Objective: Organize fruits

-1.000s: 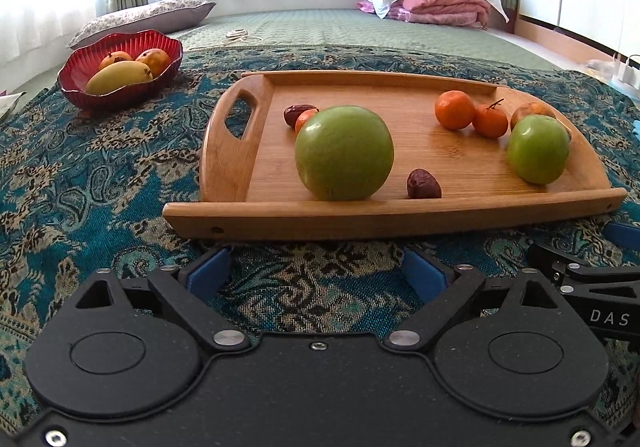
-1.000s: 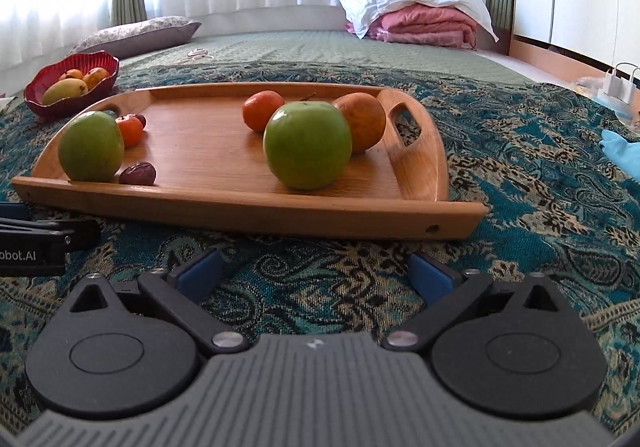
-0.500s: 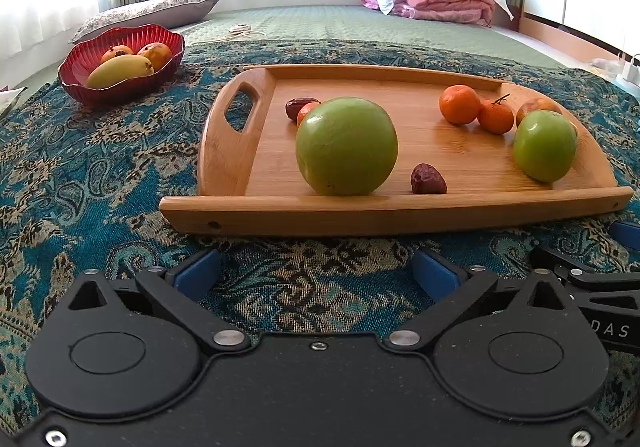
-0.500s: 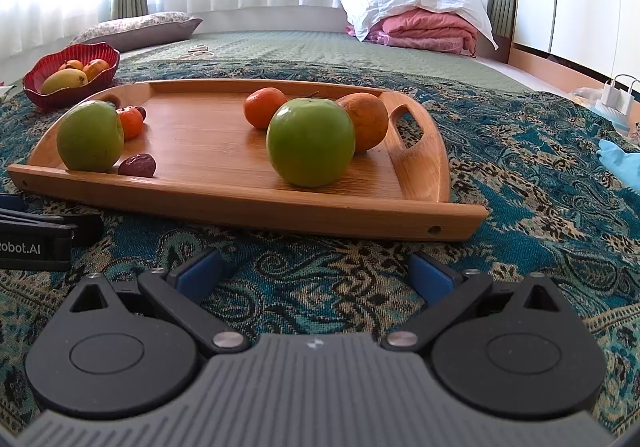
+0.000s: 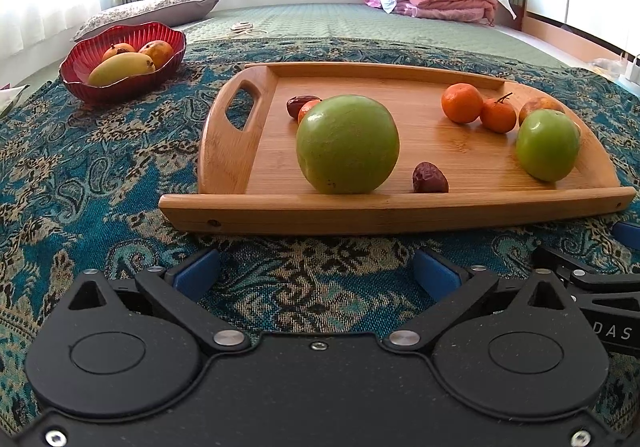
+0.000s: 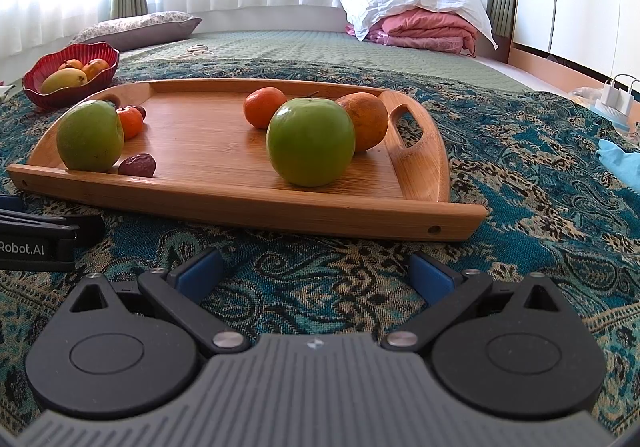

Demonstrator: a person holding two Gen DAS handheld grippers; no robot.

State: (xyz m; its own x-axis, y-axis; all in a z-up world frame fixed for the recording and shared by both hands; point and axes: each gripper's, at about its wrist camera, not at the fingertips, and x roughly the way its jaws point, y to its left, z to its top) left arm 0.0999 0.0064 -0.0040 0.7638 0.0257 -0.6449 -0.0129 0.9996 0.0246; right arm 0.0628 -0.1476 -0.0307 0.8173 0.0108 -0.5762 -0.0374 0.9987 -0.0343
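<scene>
Left gripper: jaws are now spread as wide as they go, a touch wider than a second ago, nothing between the blue pads, only the patterned cloth under them. Right gripper: jaws also wide and empty, no visible change. Both sit just short of the near rim of the wooden tray, side by side, neither touching it. View has barely shifted since a second ago.

On the tray, none of the fruit has moved: big green apple straight ahead of the left gripper near the front rim, a date just beside it, a second green apple in front of the right gripper, tangerines and a larger orange behind. Further out, red bowl already has a mango and two smaller fruits in it.

My read: sorting is barely begun. The wide-open left jaws look like setup for the big apple, which needs that full spread.
</scene>
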